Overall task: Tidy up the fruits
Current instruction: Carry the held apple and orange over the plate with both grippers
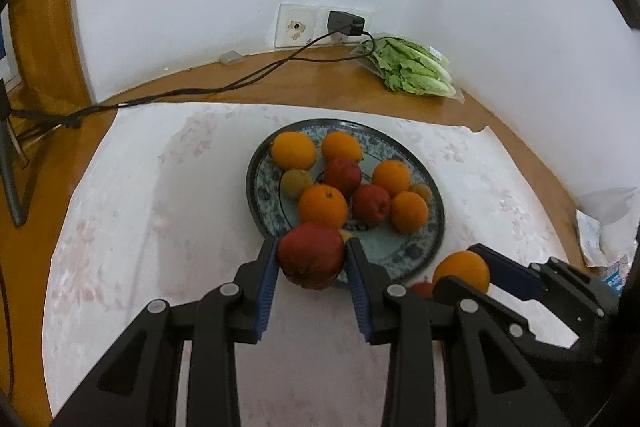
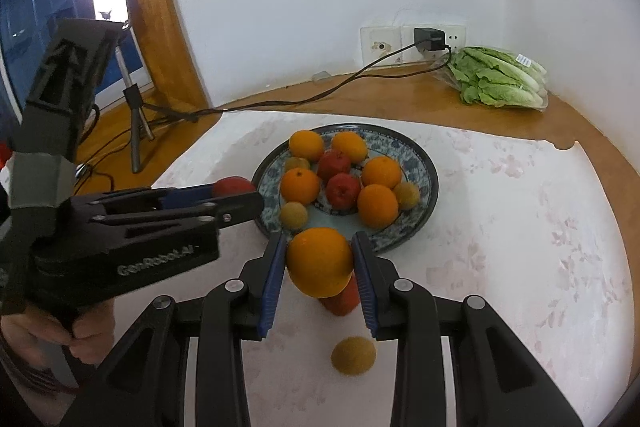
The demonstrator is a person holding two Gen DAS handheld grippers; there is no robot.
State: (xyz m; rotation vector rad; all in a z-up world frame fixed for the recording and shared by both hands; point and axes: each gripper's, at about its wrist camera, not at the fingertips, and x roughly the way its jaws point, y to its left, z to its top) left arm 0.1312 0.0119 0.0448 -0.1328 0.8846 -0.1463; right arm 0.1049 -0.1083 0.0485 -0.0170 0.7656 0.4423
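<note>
The left gripper (image 1: 311, 259) clamps a red apple (image 1: 310, 254) between its blue pads, held just at the near rim of the blue patterned plate (image 1: 434, 239). The right gripper (image 2: 320, 263) grips an orange (image 2: 319, 261) the same way, also just short of the plate's near rim. On the plate lie five more oranges, two red apples (image 2: 343, 190) and a few small yellow-brown fruits (image 2: 294, 215). Nearer than the plate, on the white cloth (image 2: 520, 267), another red fruit (image 2: 344, 301) sits under the held orange, and a small yellow-brown fruit (image 2: 353, 355) lies closer still. Beyond the plate, against the wall, a bag of lettuce (image 2: 498, 77) rests on the wooden table (image 2: 360, 95), beside a charger (image 2: 430, 40) plugged into the socket. A hand (image 2: 60, 335) holds the left gripper's handle.
</note>
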